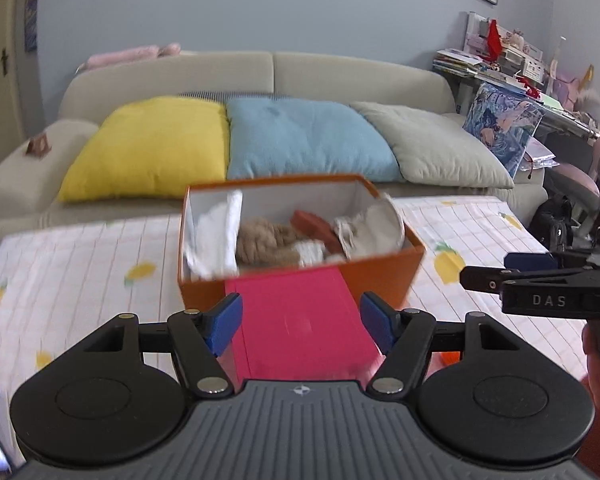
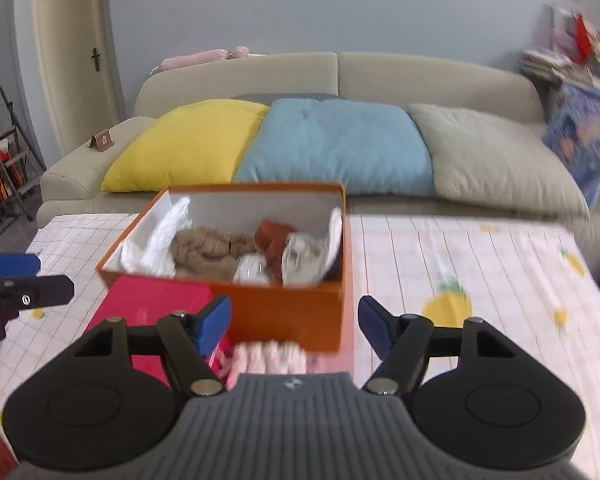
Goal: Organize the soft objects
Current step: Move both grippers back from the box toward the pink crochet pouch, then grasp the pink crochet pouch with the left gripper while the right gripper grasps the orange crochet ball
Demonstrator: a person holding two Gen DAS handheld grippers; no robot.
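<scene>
The orange box (image 1: 300,280) stands open on the desk (image 1: 80,264), which carries a white checked cloth printed with yellow lemons. The box has white inner walls and holds 4 visible soft items: white crumpled fabric (image 1: 216,236) against its left wall, a tan knitted bundle (image 1: 268,240) in the middle, a rust-red piece (image 1: 314,224) behind it, and a cream cloth (image 1: 376,224) draped over the right rim.

A pink flat box (image 1: 300,320) lies on the desk touching the orange box's near wall. In the right wrist view, a pale pink ruffled item (image 2: 270,358) lies just in front of the orange box (detail blurred).

The left gripper (image 1: 300,324) is spread wide above the pink flat box, holding nothing. The right gripper (image 2: 294,326) is also spread wide and empty, near the orange box's front wall.

Behind the desk, a beige sofa (image 1: 172,68) carries 3 cushions: yellow (image 1: 152,144), blue (image 1: 304,140), grey (image 1: 436,144).
</scene>
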